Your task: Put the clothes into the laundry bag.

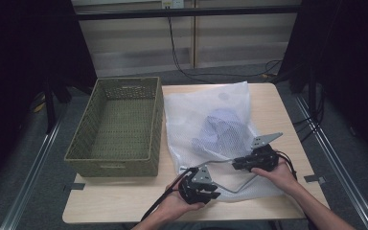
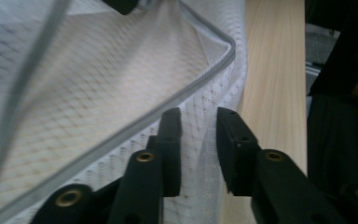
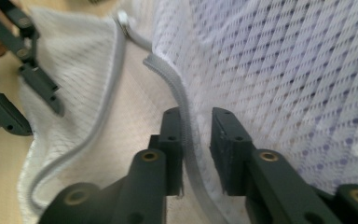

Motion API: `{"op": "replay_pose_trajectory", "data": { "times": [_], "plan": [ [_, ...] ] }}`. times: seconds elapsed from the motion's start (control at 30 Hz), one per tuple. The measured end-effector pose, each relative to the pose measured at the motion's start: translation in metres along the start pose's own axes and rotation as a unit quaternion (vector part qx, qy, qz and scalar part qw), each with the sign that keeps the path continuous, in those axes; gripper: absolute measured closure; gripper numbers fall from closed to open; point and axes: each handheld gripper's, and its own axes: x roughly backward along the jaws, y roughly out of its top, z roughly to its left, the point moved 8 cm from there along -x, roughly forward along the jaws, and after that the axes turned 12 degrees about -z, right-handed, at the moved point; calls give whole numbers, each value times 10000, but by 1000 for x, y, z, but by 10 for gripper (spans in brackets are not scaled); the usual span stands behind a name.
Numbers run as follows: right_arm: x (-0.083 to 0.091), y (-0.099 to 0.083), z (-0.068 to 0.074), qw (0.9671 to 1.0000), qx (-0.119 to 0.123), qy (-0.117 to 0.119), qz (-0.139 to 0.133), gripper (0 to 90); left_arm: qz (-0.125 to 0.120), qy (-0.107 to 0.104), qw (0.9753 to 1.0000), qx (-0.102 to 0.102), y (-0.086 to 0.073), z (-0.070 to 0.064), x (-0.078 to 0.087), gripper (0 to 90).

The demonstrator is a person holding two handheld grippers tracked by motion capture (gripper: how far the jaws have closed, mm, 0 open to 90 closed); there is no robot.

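The left gripper [image 2: 199, 154] stands with jaws spread around a fold of the white mesh bag [image 1: 211, 120], near the table's [image 1: 124, 201] front edge. The right gripper [image 3: 197, 149], jaws likewise parted, straddles the bag's grey zipper edge [image 3: 179, 98]; whether it touches is hard to judge. Something bluish [image 1: 223, 129], probably clothing, lies inside. A woven basket [image 1: 88, 139] sits by the left edge.

On my left half of the wooden table [image 1: 124, 196] sits an olive woven basket [image 1: 117, 127], rectangular, long side running away from me, nothing inside it. Beyond the table's far edge, black cables [image 1: 182, 62] hang down a pale panelled wall [image 1: 239, 38] and trail along the grey floor [image 1: 43, 158]. Dark curtains [image 1: 24, 48] flank both sides.
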Motion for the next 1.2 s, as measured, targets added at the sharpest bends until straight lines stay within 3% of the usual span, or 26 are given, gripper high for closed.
{"op": "replay_pose_trajectory", "data": {
  "times": [0.07,0.13,0.2,0.3,0.43,0.53,0.63,0.67,0.7,0.77,0.8,0.87,0.97,1.1,1.2],
  "plan": [
    [10,9,4,9995,-84,71,-290,654,-230,197,9995,121,7,7,14,626],
    [18,15,7,9989,-120,73,-451,628,-265,298,9991,118,8,11,20,573],
    [26,18,8,9983,-131,15,-563,590,-371,518,9977,246,8,23,36,532],
    [37,23,7,9972,-175,-116,-715,562,-420,663,9964,325,7,31,51,464],
    [52,16,2,9965,-271,-289,-738,640,-501,904,9940,359,3,39,70,441],
    [61,8,-2,9961,-341,-401,-708,669,-518,962,9931,416,-2,43,76,464],
    [79,-8,-11,9943,-497,-626,-704,740,-632,952,9910,704,-7,49,75,527],
    [82,-11,-13,9938,-544,-670,-697,763,-435,1141,9901,686,-11,55,70,566],
    [85,-15,-15,9933,-583,-703,-704,790,-372,1172,9897,733,-12,57,67,598],
    [87,-19,-17,9931,-604,-742,-672,813,-349,1201,9896,715,-12,59,64,641],
    [88,-24,-20,9927,-637,-816,-611,849,-294,1283,9890,670,-13,64,60,716],
    [88,-26,-22,9929,-641,-825,-573,864,-282,1298,9889,669,-14,65,58,771],
    [84,-31,-27,9927,-678,-901,-436,888,-71,1281,9902,545,-19,66,50,796],
    [75,-44,-34,9923,-696,-1022,-33,896,278,1264,9905,471,-36,63,41,806],
    [73,-47,-35,9921,-688,-1043,72,895,363,1274,9903,417,-38,64,42,806]
  ]
}}
